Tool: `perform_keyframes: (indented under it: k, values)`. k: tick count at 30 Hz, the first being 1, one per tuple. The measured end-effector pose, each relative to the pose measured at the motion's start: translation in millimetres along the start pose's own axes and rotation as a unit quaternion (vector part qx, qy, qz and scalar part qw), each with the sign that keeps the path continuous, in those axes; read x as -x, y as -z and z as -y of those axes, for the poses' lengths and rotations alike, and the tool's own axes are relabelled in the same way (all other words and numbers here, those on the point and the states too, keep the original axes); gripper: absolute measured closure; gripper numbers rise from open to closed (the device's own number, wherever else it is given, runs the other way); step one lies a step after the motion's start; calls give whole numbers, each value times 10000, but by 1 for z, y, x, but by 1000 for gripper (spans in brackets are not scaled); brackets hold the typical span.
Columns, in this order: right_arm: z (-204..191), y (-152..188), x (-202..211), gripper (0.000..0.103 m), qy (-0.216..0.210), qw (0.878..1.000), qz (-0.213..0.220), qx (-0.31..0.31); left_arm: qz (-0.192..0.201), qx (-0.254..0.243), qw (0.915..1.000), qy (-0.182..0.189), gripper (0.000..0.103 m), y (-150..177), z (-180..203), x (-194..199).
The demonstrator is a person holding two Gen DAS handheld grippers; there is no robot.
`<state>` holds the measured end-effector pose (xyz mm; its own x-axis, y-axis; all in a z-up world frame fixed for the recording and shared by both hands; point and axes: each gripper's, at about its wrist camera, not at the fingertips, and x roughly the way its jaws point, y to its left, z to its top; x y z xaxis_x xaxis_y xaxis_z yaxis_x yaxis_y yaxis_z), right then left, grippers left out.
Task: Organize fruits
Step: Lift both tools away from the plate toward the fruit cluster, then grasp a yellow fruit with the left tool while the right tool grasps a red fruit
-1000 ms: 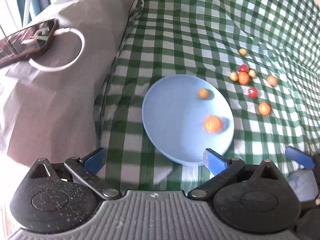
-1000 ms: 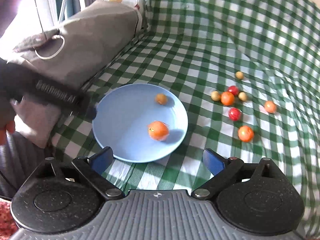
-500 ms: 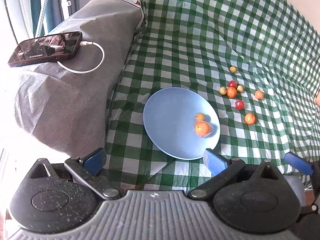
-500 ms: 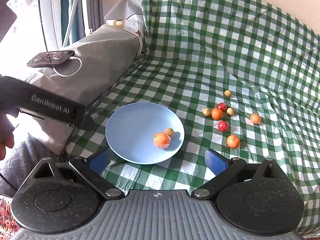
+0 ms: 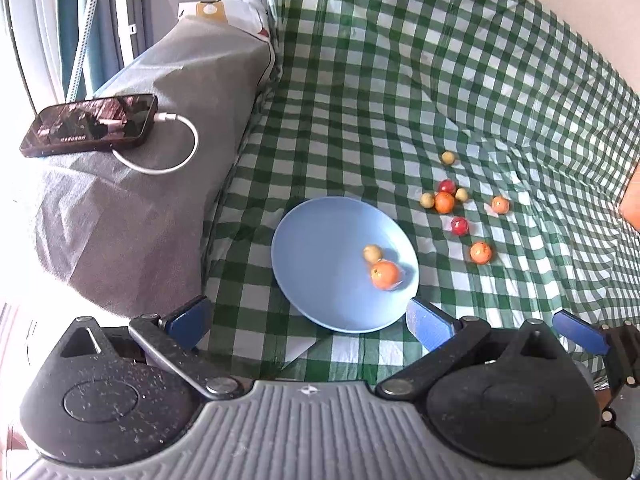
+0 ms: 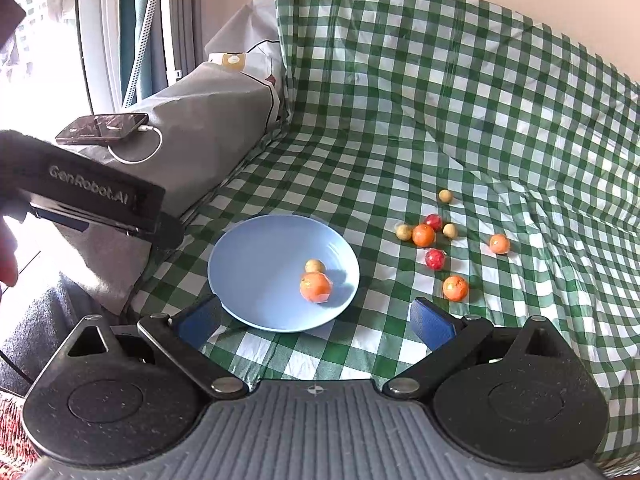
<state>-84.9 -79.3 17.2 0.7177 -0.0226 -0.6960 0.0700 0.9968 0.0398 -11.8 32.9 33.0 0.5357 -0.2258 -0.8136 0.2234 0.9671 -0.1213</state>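
Observation:
A light blue plate point(image 5: 320, 256) point(image 6: 260, 264) lies on the green checked cloth. It holds an orange fruit point(image 5: 385, 275) point(image 6: 315, 286) and a small yellow-brown fruit point(image 5: 372, 253) point(image 6: 315, 266) touching it. Several small orange, red and yellow fruits point(image 5: 445, 202) point(image 6: 423, 235) lie loose on the cloth right of the plate. My left gripper point(image 5: 308, 322) is open and empty, held back near the plate's front edge. My right gripper point(image 6: 316, 320) is open and empty, also short of the plate. The left gripper's body point(image 6: 92, 196) shows at the left in the right wrist view.
A grey covered block point(image 5: 132, 208) stands left of the plate, with a phone point(image 5: 90, 124) and white charging cable point(image 5: 176, 160) on top. The checked cloth point(image 5: 400, 80) rises up a wall at the back. A window frame is at the far left.
Both grippers have pulled back and up from the plate, so the scene looks smaller. The small fruit in the plate has rolled against the orange one.

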Motion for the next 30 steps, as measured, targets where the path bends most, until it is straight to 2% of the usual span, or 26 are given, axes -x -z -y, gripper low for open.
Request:
perform_keyframes:
  k: [5,9,12,19,25,30]
  values:
    - [7,-2,4,2,-52,9996,216,-177,-105,-150,9998,-45,0,-4,8,-2]
    - [12,-4,-4,2,-61,9992,147,-376,-98,-153,9997,-144,0,-10,12,-2]
    - [20,-4,-1,2,-56,9979,350,-550,-84,-175,9996,-200,0,-14,17,-5]
    - [48,4,-13,2,109,9967,227,-774,-264,-213,9993,-172,0,-33,33,-32]
    - [89,3,-44,2,571,9924,186,-1073,-349,-661,9971,-145,0,-67,66,-82]
    - [131,0,-93,2,839,9906,-6,-1080,-599,-1298,9897,-31,0,-97,107,-160]
